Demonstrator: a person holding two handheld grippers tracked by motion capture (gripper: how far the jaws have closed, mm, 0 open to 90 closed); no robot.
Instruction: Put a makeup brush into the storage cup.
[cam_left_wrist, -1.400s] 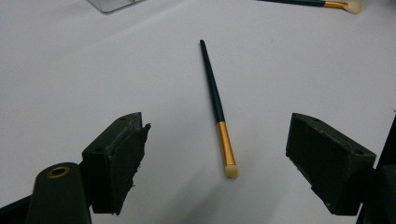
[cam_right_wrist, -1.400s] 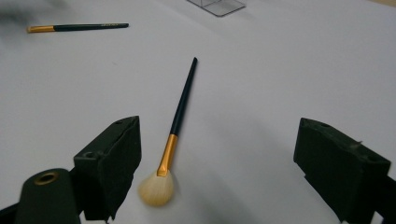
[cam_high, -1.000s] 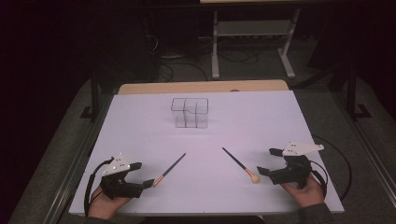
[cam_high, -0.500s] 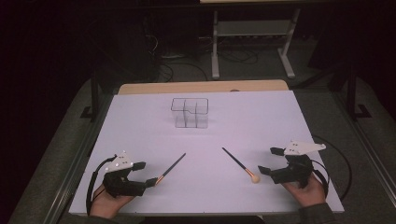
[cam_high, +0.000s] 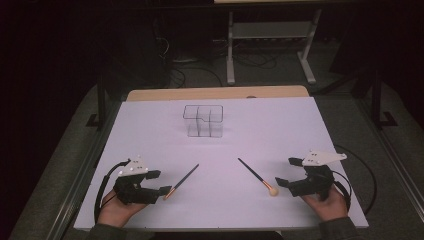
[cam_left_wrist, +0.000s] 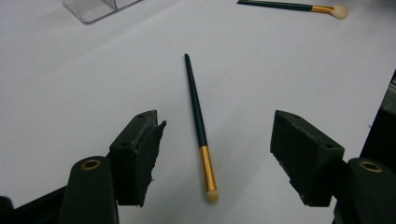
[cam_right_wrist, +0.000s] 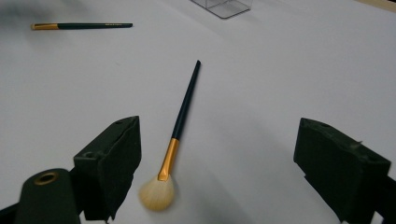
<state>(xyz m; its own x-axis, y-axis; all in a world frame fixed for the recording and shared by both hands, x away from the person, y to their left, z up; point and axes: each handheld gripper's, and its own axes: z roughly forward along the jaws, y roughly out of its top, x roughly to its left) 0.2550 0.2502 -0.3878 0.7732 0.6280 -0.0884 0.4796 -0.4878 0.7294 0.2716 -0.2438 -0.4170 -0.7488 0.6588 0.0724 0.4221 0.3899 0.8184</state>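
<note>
Left gripper (cam_left_wrist: 215, 154) astride slim brush (cam_left_wrist: 198, 121)

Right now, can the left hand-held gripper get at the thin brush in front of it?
Probably yes. The left hand-held gripper has its jaws apart, though they have just been closing a little, and the thin brush lies flat on the white table between them, untouched. Nothing lies in the way.

High view: above and behind both hands, facing forward and down over the whole table (cam_high: 300, 120).
Left gripper view: close, low, looking out between its jaws.
Right gripper view: likewise.
Shared: clear box (cam_high: 202, 120) ahead of both.
</note>
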